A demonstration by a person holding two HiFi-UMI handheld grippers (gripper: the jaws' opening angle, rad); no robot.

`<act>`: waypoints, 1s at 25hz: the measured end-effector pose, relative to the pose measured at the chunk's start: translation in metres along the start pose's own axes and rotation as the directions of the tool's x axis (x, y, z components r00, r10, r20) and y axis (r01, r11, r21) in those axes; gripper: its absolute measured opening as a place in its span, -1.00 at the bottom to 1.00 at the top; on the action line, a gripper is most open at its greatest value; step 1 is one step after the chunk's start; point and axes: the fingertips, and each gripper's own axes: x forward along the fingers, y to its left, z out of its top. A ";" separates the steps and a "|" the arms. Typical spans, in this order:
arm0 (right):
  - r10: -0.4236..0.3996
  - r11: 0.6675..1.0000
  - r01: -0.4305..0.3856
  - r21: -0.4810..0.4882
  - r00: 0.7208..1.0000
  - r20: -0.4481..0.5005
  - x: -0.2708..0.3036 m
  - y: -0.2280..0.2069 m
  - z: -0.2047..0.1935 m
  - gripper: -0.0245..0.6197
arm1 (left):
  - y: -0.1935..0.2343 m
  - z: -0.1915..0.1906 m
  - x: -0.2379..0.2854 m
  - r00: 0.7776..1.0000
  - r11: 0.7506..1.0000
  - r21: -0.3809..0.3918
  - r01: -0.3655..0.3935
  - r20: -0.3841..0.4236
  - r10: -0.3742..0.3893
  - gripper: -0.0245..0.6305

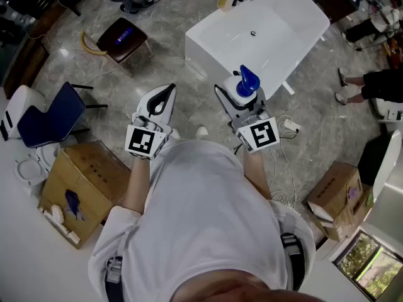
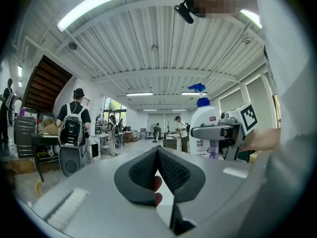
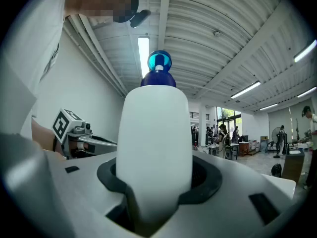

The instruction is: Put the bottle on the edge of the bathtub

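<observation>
Right tongs (image 1: 242, 106) are clamped round the upright bottle (image 1: 247, 80), held short of the bathtub (image 1: 200, 35), and left tongs (image 2: 157, 153) are closed on nothing; a topple off the narrow bathtub edge could be caused by an off-centre release.

A: Head view?
B: Above the person, looking steeply down past the left gripper (image 1: 162, 96) and right gripper (image 1: 244, 99) to the grey marbled floor (image 1: 176, 11) and white rectangular bathtub (image 1: 214, 61).
A: Gripper views?
B: Each sits close behind its own jaws, tilted up at the ribbed white ceiling (image 2: 158, 48). Each catches the other gripper; all three share the blue-pumped white plastic bottle (image 3: 156, 148).
</observation>
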 end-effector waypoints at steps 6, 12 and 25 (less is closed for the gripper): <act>-0.004 1.000 0.004 0.013 1.000 0.001 -0.002 -0.001 -0.001 -0.17 | 0.002 -0.005 -0.003 1.000 1.000 -0.003 -0.013 -0.009 0.013 -0.94; 0.018 0.999 -0.018 0.032 1.000 0.002 -0.009 -0.003 -0.007 -0.17 | -0.003 -0.013 -0.002 0.999 1.000 -0.012 -0.022 -0.028 0.022 -0.94; 0.059 0.996 -0.058 0.064 0.998 -0.012 -0.045 -0.047 -0.031 -0.16 | -0.041 -0.031 0.034 0.994 0.999 0.031 -0.037 -0.099 0.040 -0.94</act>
